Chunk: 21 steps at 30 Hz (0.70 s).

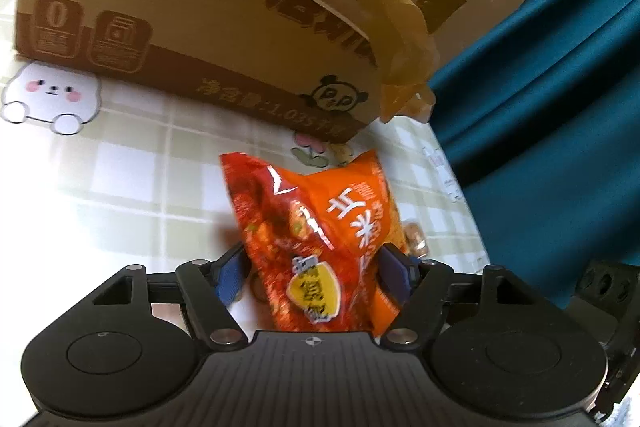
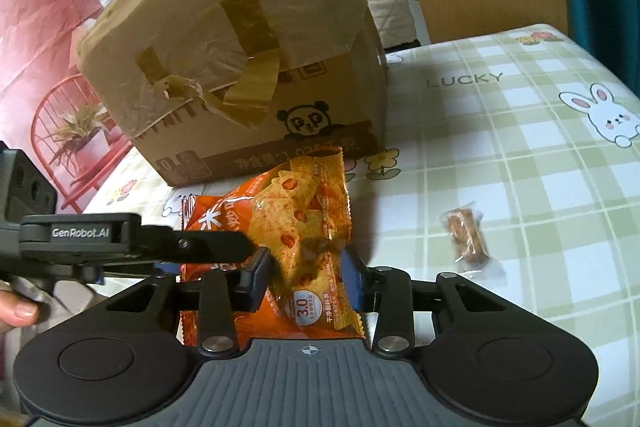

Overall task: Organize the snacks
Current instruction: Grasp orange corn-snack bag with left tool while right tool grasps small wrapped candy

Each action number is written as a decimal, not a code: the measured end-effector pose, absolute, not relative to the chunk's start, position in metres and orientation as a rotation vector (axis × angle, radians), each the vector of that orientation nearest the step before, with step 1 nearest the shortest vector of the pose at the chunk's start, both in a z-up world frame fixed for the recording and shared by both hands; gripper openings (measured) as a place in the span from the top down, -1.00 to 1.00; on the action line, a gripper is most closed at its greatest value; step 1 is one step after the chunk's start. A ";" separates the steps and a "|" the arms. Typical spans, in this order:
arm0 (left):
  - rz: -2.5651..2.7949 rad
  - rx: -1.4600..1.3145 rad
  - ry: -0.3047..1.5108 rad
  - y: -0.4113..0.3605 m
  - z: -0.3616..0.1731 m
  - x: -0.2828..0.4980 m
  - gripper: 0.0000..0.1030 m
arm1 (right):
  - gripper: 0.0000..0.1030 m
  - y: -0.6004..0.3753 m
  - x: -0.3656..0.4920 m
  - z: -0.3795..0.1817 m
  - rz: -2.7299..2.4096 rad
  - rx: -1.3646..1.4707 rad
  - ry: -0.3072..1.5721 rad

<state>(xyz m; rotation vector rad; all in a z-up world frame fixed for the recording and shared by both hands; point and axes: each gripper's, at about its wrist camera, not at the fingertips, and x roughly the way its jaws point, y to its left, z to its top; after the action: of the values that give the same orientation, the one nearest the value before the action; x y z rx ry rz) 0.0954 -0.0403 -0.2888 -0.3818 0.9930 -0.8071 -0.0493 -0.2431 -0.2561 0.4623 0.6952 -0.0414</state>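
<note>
While both claws straddle the snack bag on the surface, right claw pinches it, left claw spread; I'd expect tearing or slip if they pull apart.

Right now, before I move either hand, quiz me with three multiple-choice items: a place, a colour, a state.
1. In the right wrist view, the small wrapped snack lies where from the snack bag? A left B right C on top
2. The snack bag's main colour? A orange B blue C green
3. The snack bag is: A between the right gripper's jaws B lying untouched C under the wrapped snack
Key: 1 B, it lies apart on the tablecloth, to the right; 2 A, orange wrapper; 3 A, the blue pads flank it.
</note>
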 end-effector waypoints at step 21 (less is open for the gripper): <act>-0.770 -0.279 0.744 -0.009 -0.243 0.070 0.13 | 0.23 -0.268 -0.031 -0.261 -0.334 0.157 0.784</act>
<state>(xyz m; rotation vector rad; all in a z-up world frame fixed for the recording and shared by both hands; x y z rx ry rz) 0.0704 -0.0085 -0.2427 -0.2785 0.7443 -0.7696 -0.0313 -0.2676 -0.2614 0.1569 0.7835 -0.3345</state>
